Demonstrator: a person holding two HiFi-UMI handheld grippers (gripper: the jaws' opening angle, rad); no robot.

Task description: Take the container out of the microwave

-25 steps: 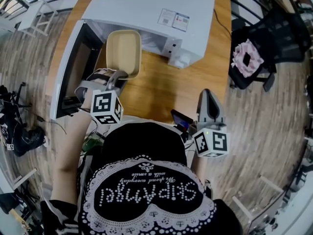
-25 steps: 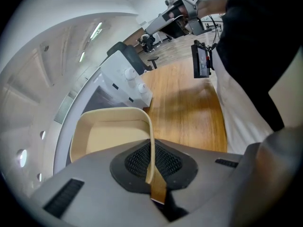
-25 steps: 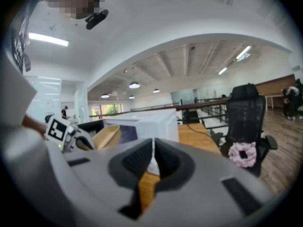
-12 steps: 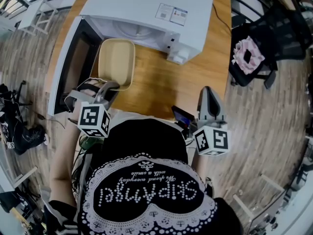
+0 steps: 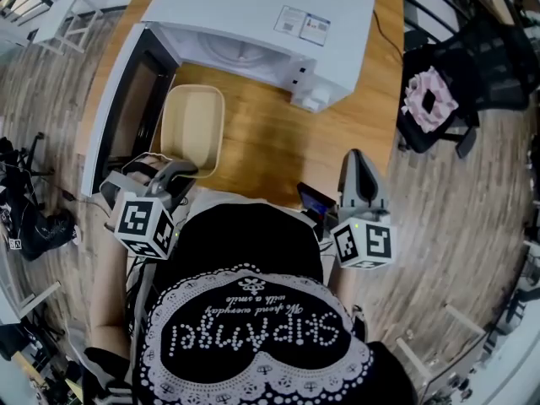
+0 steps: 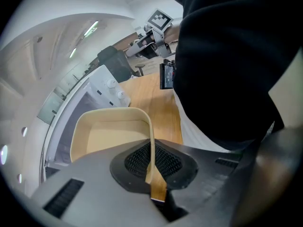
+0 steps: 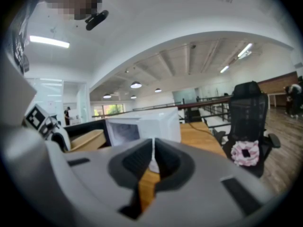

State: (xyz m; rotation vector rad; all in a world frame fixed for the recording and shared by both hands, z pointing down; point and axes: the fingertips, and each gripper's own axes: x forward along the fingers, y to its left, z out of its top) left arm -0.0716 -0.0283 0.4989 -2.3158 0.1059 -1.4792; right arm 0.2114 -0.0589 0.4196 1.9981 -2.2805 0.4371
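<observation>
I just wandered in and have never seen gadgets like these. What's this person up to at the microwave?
A person holds a two-jaw gripper in each hand. The left gripper is clamped on the near rim of a beige container. The container is already outside the white microwave, beside its open door and over the wooden table. I can't tell whether it rests on the table. The right gripper is off to the side, jaws together and empty.

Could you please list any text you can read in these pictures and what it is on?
"SkipAngel": beaded, upside down, on the person's black top.
Small script beside it: too small to read.
Label on the microwave: too blurred to read.
</observation>
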